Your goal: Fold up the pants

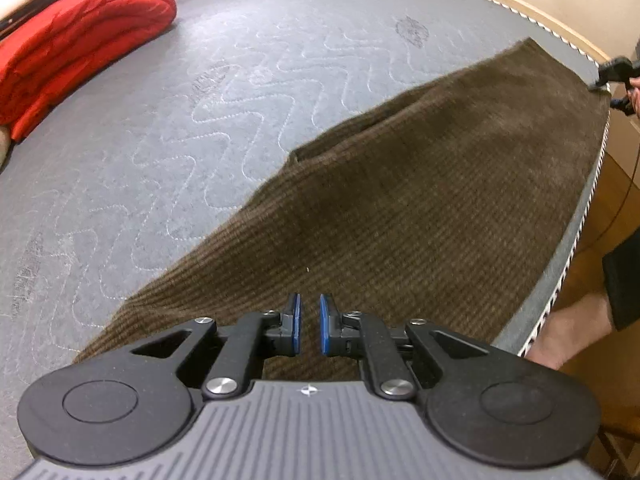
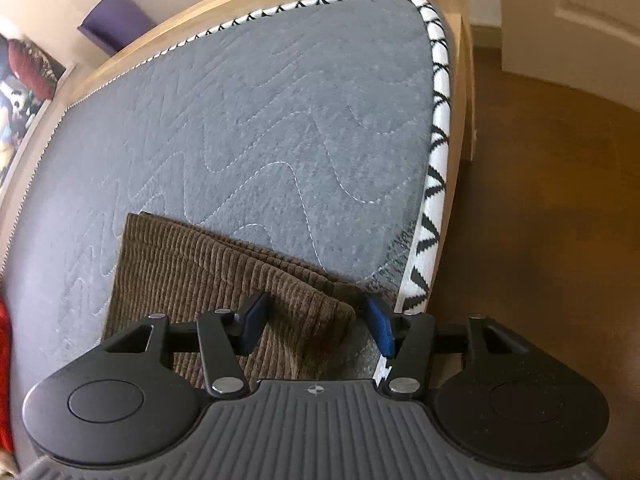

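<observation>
Brown corduroy pants lie flat on the grey quilted mattress, stretched along its near edge. My left gripper hovers over one end of the pants, its blue pads a narrow gap apart with nothing between them. My right gripper is open, its blue pads wide apart and straddling the corner of the pants' other end near the mattress edge. The right gripper also shows far off in the left wrist view, at the pants' far end.
A folded red blanket lies at the far left of the mattress. The mattress's black-and-white patterned side and wooden bed frame border the brown floor. A person's arm is at the right.
</observation>
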